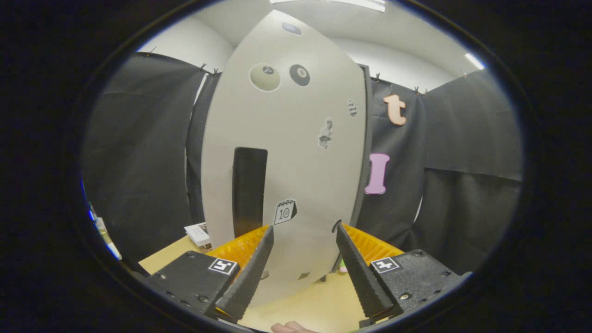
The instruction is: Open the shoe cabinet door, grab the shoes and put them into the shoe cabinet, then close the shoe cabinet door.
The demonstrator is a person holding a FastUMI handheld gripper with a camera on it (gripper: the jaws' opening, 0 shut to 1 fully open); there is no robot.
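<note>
shoe cabinet door (296, 152): smooth matt panel | floor (305, 305): pale wood-look | tongs (303, 236): ridged pads

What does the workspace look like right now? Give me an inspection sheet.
Surface: tan floor, bare patch between the fingers.
Job's things: shoe cabinet door standing just ahead of the fingers, pale grey, stickers on it, dark vertical handle; whether it is latched cannot be told.
Clutter: small white box beside the cabinet.
Grippers: gripper open, fingers spread before the door, holding nothing.
Cables: nothing seen.
Surroundings: black cloth walls, white ceiling above.
</note>
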